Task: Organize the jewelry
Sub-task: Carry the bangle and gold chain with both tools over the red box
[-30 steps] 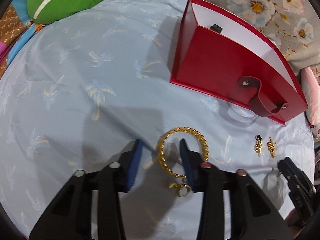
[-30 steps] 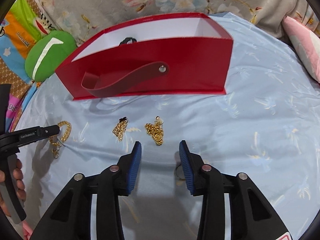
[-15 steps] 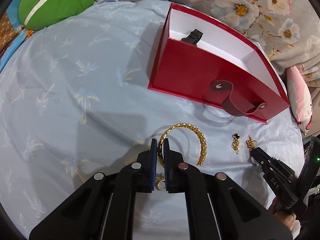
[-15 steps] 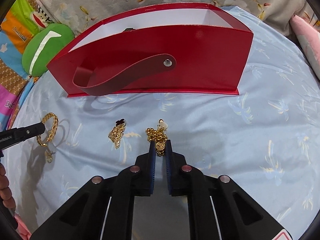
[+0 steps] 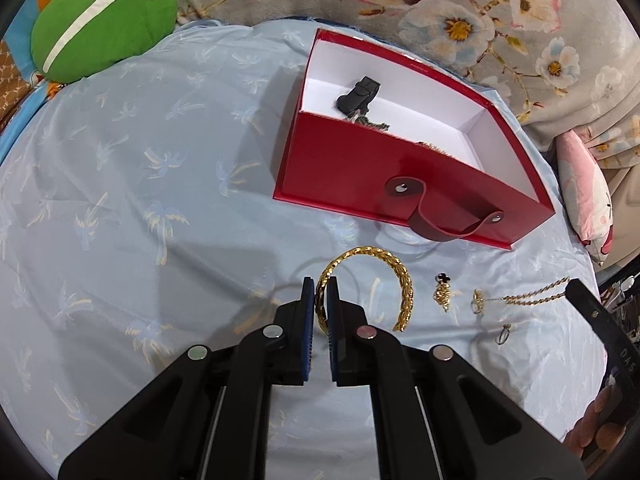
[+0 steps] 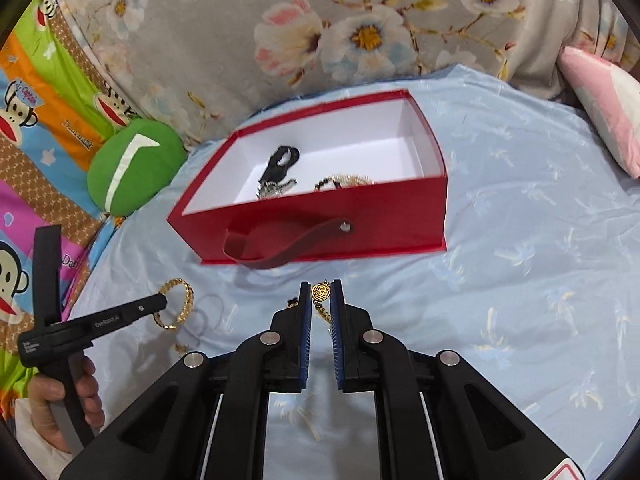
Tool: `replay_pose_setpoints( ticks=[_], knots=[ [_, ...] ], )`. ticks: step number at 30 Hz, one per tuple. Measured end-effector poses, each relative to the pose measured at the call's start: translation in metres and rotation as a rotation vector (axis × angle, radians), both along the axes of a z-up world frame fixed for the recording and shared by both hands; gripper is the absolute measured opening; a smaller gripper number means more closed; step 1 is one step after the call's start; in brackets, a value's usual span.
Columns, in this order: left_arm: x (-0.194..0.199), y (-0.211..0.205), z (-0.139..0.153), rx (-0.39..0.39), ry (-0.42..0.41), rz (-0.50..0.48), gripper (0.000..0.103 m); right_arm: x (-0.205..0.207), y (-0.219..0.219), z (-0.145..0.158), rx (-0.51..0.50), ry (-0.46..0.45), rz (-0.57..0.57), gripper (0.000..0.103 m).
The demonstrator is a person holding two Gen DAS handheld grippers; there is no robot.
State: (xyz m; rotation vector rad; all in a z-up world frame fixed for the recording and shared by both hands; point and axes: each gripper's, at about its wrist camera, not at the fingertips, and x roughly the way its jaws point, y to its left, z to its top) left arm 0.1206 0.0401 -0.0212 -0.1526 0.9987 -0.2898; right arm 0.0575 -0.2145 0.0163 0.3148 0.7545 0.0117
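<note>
My left gripper (image 5: 320, 285) is shut on one side of a gold twisted bracelet (image 5: 403, 276), held a little above the blue cloth. In the right wrist view the same left gripper (image 6: 162, 302) shows with the bracelet (image 6: 182, 300) hanging from its tip. My right gripper (image 6: 321, 292) is shut on a gold chain with a round pendant (image 6: 321, 290); the chain (image 5: 524, 297) trails from that gripper (image 5: 576, 287) down to the cloth. Beyond both stands an open red box (image 5: 400, 176) with a white inside, holding a black watch (image 5: 358, 96) and some gold pieces (image 6: 352, 179).
A gold earring with a dark clover (image 5: 442, 295) and a small ring (image 5: 502, 334) lie on the palm-print cloth (image 5: 140, 200). A green cushion (image 5: 100, 20) lies far left, a pink pillow (image 5: 586, 204) far right, and floral fabric (image 6: 360, 32) behind the box.
Both grippers went from open to shut, the left on the bracelet, the right on the chain. Both then rose, lifting their pieces, and more of the box's inside shows.
</note>
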Motion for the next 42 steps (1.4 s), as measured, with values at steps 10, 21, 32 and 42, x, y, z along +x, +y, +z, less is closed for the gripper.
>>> replay_pose_setpoints(
  ticks=[10,21,32,42],
  knots=[
    [-0.012,-0.008,0.047,-0.029,-0.093,-0.053,0.005,-0.013,-0.003,0.058,-0.019,-0.134,-0.007,0.008],
    [-0.008,-0.016,0.113,-0.021,-0.238,-0.095,0.005,-0.005,-0.001,0.124,-0.066,-0.278,0.011,0.008],
    [0.032,-0.033,0.176,0.024,-0.389,-0.097,0.005,0.048,-0.002,0.184,-0.118,-0.39,0.026,0.008],
    [0.099,-0.06,0.186,0.042,-0.415,-0.102,0.005,0.123,-0.011,0.186,-0.136,-0.357,0.028,0.008]
  ],
)
